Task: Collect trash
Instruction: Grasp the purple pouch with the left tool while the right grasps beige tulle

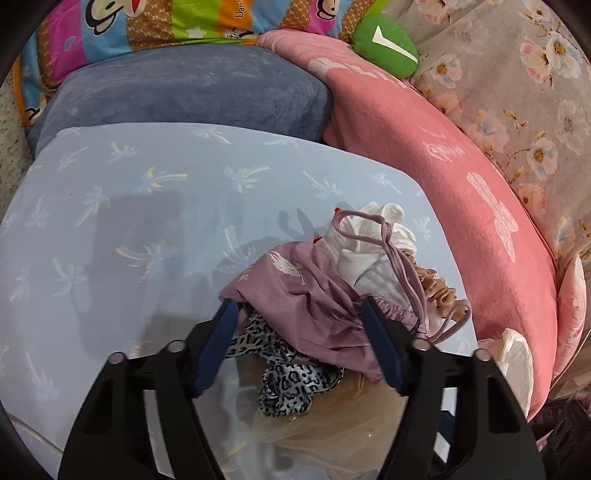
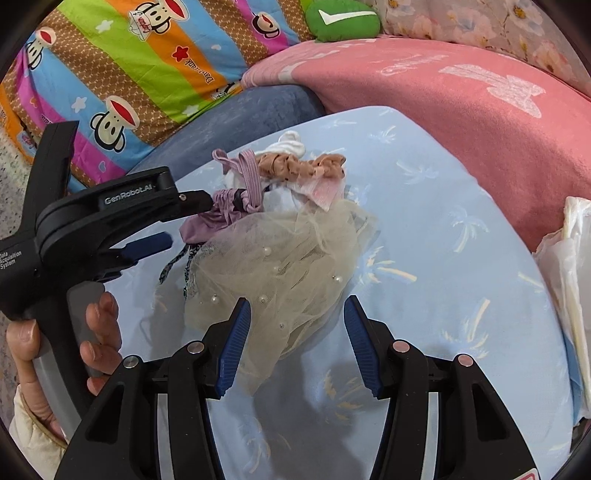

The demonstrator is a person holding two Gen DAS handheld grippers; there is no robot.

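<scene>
Heap of small cloth items (image 2: 280, 221) lies on the light-blue palm-print cushion (image 2: 443, 258), near its pink-blanket (image 2: 461, 110) side. My left gripper (image 1: 299, 314) has its pads against the mauve drawstring pouch (image 1: 314, 295), gripping it. My right gripper (image 2: 297, 314) is partly open, straddling the beige pearl-dotted tulle (image 2: 288, 266) without pressing it.

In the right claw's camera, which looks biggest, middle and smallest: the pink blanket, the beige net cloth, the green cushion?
1. pink blanket
2. beige net cloth, though it lies nearer the camera
3. green cushion
</scene>
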